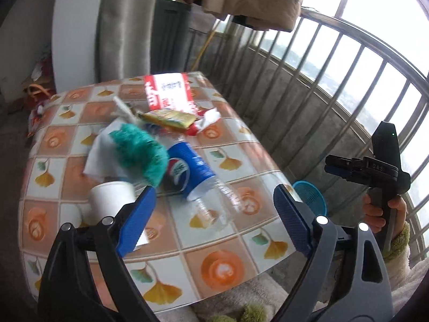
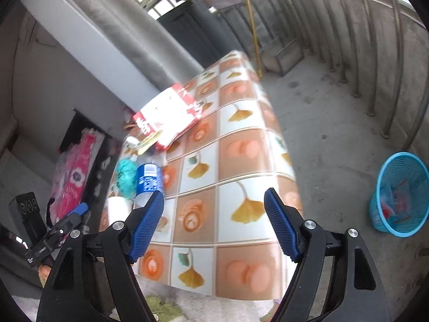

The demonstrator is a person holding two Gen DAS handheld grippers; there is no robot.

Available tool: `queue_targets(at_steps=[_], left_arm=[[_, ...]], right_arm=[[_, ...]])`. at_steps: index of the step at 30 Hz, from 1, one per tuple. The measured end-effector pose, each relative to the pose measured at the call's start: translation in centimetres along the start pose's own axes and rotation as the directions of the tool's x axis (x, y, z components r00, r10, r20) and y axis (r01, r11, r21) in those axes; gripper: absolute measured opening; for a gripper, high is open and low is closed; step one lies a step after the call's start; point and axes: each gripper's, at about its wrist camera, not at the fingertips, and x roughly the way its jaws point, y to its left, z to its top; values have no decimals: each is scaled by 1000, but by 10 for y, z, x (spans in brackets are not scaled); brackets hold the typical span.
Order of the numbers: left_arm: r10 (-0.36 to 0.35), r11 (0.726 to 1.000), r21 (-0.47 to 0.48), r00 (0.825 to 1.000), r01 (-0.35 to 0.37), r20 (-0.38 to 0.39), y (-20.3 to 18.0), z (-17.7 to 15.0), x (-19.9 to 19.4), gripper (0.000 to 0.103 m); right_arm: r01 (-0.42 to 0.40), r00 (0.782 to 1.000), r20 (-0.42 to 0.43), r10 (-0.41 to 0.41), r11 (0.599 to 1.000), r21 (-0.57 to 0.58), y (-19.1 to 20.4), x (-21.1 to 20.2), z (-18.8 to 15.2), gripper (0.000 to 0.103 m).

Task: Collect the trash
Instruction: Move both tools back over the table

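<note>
Trash lies clustered on the far-left part of the tiled-pattern surface [image 1: 228, 241]: a clear plastic bottle [image 1: 198, 177] with a blue label on its side, a teal fluffy item [image 1: 139, 153] touching its neck end, a white paper cup [image 1: 112, 201] on its side just beside both, a white crumpled sheet [image 1: 99, 153] under the teal item, a yellow wrapper [image 1: 169, 118] and a red-and-white package [image 1: 169, 91] beyond. A blue mesh wastebasket [image 2: 399, 193] stands on the concrete floor, well apart from the surface's right edge, with some scraps inside. The left claw [image 1: 214, 212] hangs above the surface near the bottle, jaws spread wide, nothing between them. The right claw [image 2: 214, 222] hangs above the surface's near part, jaws likewise wide and empty. A hand [image 1: 380, 212] in a fleecy sleeve grips the right claw's handle. Metal railings enclose the balcony.
</note>
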Motion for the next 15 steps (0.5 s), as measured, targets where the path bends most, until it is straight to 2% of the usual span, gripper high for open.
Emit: queue_targets(at_steps=[6,10,15], left_arm=[[77,981,-177,997,-74,10,67,-23,-12,86],[65,960,-272,998,-66,-15,94,-34,1,86],[23,949,-313,999,-34,-40,113,-46,13,86]], right_arm=[[-74,990,-123,66,995,-64,58,49,-2,75],[-162,971,-190,145,984,-76,99,79,-4,75],[-251,933,-288,216,964,-90,147,119,-7,75]])
